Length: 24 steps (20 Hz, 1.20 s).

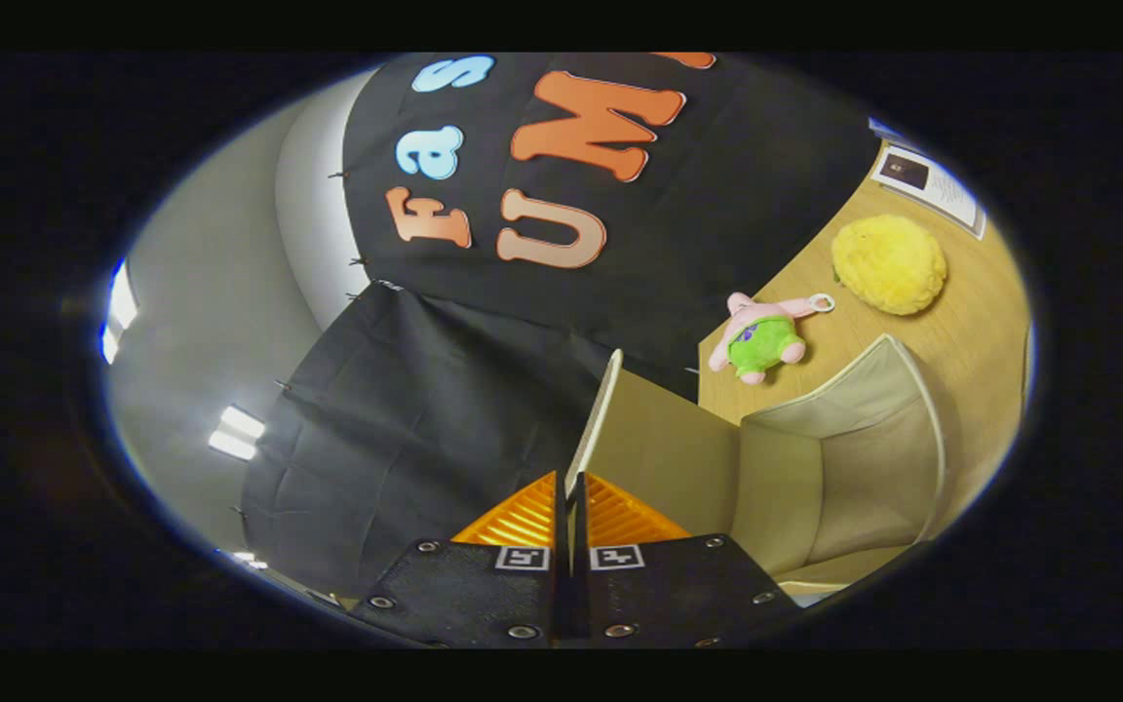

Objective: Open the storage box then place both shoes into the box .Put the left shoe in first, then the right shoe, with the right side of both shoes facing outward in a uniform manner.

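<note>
The claw (568,507) pinches the storage box's lid (593,419) edge-on; the open storage box (844,468) lies just right of it.

My gripper (569,497) has its fingers pinched on the thin edge of the box lid (593,419), one finger on each side, the lid running up from them at the frame's lower middle. Right of the lid the beige box (844,468) stands open, its cloth inside bare as far as I can see. Beyond it, on the wooden table (981,292) at the right, lie a pink and green plush toy (761,336) and, further up, a yellow fluffy ball (889,263). A printed sheet (932,185), I think, sits at the upper right.
</note>
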Tool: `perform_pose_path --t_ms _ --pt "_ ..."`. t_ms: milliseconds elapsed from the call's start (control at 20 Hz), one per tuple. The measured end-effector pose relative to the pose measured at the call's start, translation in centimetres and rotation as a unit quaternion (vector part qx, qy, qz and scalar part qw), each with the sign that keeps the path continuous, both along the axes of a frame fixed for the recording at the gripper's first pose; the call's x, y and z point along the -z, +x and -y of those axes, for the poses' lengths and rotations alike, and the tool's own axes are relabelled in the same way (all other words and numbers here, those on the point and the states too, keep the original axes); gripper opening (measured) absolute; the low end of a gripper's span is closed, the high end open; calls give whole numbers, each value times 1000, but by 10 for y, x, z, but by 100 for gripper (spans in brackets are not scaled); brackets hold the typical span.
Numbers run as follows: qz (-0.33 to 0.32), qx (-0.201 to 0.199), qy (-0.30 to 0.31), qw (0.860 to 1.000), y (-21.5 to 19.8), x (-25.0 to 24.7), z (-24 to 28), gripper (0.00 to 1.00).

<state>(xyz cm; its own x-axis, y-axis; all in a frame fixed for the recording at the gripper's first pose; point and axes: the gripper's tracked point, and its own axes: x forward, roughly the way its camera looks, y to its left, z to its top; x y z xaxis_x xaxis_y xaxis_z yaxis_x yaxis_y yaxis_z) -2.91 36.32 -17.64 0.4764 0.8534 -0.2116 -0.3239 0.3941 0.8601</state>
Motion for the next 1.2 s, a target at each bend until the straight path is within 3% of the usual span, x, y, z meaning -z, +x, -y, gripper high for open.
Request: perform_pose_path --t_ms 350,700,800,1050,1200 --pt "19 -37 -47 998 -22 21 -59 1" --pt "26 -61 -100 993 -30 45 -83 2" --pt "30 -73 -118 990 -34 54 -86 11" --pt "52 -67 -165 983 -23 64 -72 94" --pt "67 -46 -183 980 -9 64 -55 98"
